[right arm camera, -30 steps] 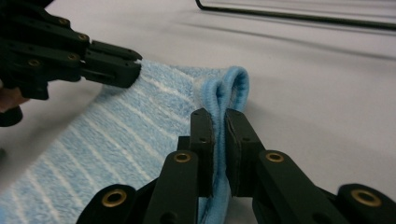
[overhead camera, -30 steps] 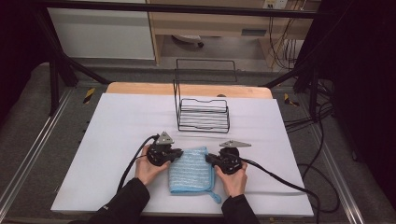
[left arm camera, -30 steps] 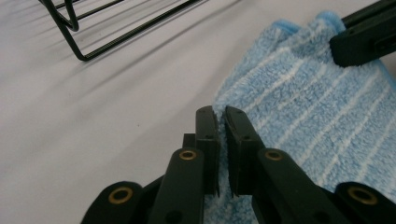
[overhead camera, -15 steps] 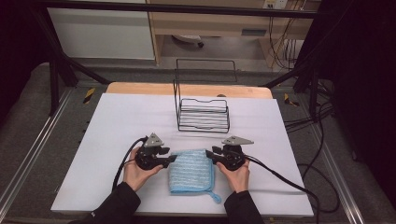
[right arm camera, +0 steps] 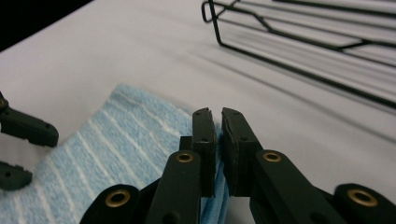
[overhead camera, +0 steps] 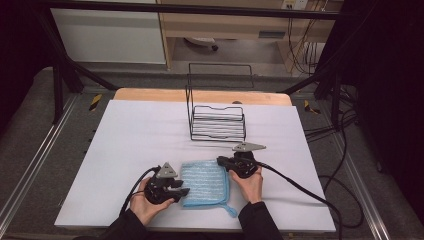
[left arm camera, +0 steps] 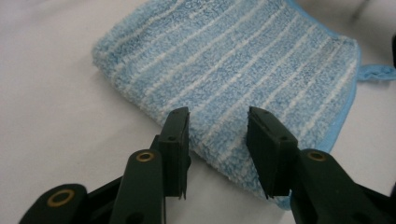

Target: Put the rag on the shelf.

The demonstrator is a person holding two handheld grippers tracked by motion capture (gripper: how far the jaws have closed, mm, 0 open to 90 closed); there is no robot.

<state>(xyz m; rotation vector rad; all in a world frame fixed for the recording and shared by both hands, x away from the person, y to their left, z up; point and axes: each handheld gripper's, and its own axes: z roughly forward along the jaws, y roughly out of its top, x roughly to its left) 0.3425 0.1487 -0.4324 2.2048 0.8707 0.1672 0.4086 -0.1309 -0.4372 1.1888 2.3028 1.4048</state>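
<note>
No legible txt (labels incl)

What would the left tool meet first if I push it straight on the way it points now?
The folded blue cloth. The left tool has its jaws apart, aimed at the cloth's near edge; it may already be over that edge, but depth is hard to judge.

Cloth [overhead camera: 205, 183]: one, blue with white stripes, folded, with one hanging loop [overhead camera: 231, 210] at a corner.
Wire rack [overhead camera: 218, 123]: one, black.
Table [overhead camera: 125, 145]: one, white-topped.
Grippers: two, a left gripper [overhead camera: 183, 190] and a right gripper [overhead camera: 220, 161], each with two black jaws.
Hands: two, a left hand [overhead camera: 145, 206] and a right hand [overhead camera: 250, 183].
</note>
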